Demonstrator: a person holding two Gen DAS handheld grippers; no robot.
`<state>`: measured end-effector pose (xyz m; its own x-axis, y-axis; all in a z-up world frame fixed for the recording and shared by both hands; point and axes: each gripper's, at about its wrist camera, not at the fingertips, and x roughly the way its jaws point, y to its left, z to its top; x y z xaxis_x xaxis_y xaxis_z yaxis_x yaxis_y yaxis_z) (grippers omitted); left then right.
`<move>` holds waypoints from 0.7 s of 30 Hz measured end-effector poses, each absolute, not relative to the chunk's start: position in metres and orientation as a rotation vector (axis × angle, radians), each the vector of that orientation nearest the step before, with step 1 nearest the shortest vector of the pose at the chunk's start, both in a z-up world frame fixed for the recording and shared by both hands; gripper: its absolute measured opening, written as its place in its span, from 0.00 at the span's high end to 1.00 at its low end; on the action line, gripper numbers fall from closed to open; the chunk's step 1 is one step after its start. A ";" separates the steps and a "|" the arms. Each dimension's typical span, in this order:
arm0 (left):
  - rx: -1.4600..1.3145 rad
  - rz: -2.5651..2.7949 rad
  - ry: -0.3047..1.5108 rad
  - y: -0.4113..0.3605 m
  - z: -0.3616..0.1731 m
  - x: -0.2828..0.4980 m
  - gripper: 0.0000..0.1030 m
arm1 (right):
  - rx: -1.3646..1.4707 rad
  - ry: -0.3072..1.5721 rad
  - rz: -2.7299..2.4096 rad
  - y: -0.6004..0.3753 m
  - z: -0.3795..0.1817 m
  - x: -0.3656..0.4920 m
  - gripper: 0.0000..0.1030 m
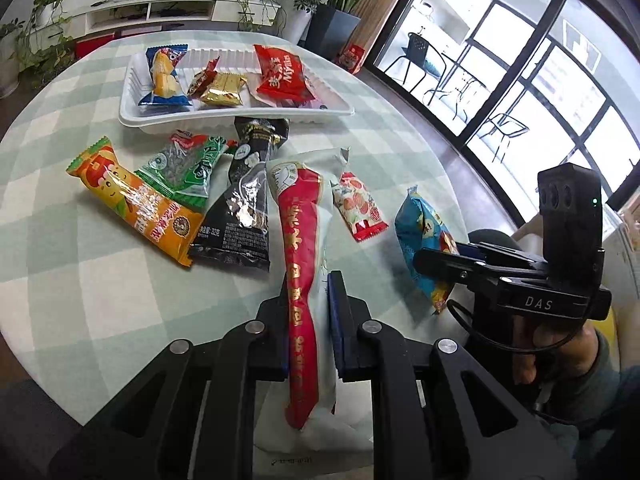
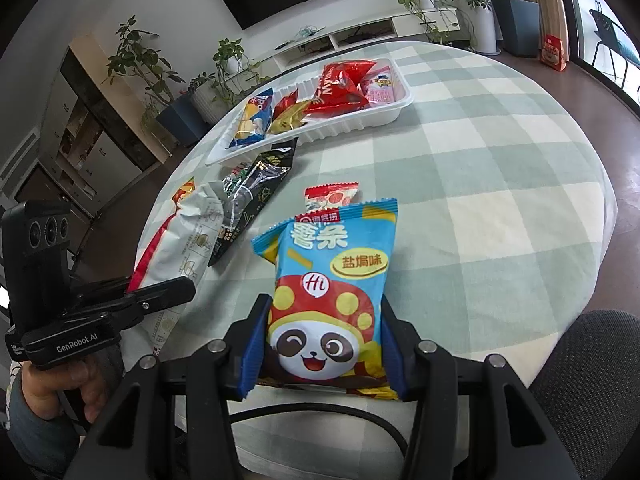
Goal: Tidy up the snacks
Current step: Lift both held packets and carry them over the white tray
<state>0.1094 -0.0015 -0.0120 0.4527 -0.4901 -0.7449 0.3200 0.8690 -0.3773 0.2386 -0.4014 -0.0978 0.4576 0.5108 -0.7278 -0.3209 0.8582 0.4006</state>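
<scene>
My left gripper (image 1: 310,292) is shut on a long white-and-red snack packet (image 1: 300,208), which lies lengthwise between the jaws over the checked tablecloth. In the right wrist view that gripper (image 2: 160,292) enters from the left, held by a hand. My right gripper (image 2: 324,308) is shut on a blue panda-print packet (image 2: 332,288), a blue pad against each side. The same blue packet (image 1: 424,236) shows near the table's right edge. A white tray (image 1: 240,118) at the far side holds blue, gold and red packets.
Orange (image 1: 136,200), green (image 1: 188,168) and black (image 1: 244,208) packets lie loose in front of the tray, and a small red-and-white one (image 1: 360,208) beside the long packet. The round table's edge curves on the right. A dark chair (image 2: 592,380) stands at the lower right.
</scene>
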 end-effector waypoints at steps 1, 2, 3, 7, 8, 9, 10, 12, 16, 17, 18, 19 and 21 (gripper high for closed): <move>-0.200 -0.502 0.974 0.001 -0.009 0.111 0.87 | 0.223 0.967 0.519 -0.402 -0.097 0.239 0.49; -0.212 -0.501 0.967 0.004 -0.006 0.112 0.87 | 0.227 0.967 0.519 -0.403 -0.096 0.240 0.49; -0.227 -0.501 0.961 0.008 -0.004 0.114 0.87 | 0.232 0.966 0.518 -0.404 -0.094 0.242 0.49; -0.273 -0.479 0.935 0.024 0.004 0.122 0.87 | 0.252 0.962 0.517 -0.409 -0.089 0.248 0.49; -0.286 -0.474 0.927 0.029 0.007 0.124 0.87 | 0.252 0.959 0.515 -0.410 -0.087 0.250 0.49; -0.294 -0.467 0.918 0.035 0.010 0.128 0.87 | 0.253 0.955 0.514 -0.411 -0.084 0.252 0.49; -0.297 -0.456 0.908 0.040 0.014 0.132 0.87 | 0.257 0.950 0.514 -0.413 -0.081 0.254 0.49; -0.298 -0.438 0.884 0.050 0.024 0.140 0.87 | 0.271 0.939 0.515 -0.417 -0.074 0.262 0.49; -0.302 -0.412 0.834 0.066 0.046 0.164 0.87 | 0.255 0.900 0.504 -0.420 -0.055 0.283 0.49; -0.304 -0.407 0.823 0.070 0.052 0.171 0.87 | 0.248 0.887 0.501 -0.420 -0.048 0.290 0.49; -0.302 -0.403 0.812 0.073 0.057 0.178 0.87 | 0.247 0.878 0.502 -0.420 -0.043 0.297 0.49; -0.299 -0.397 0.803 0.075 0.062 0.187 0.87 | 0.244 0.867 0.504 -0.420 -0.036 0.304 0.49; -0.297 -0.392 0.789 0.079 0.071 0.203 0.87 | 0.223 0.842 0.501 -0.417 -0.023 0.318 0.49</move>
<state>0.2027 0.0790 0.0712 0.6392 -0.4466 -0.6261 0.2290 0.8877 -0.3994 0.3182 -0.4168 -0.0231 0.5593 0.5069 -0.6559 -0.3344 0.8620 0.3810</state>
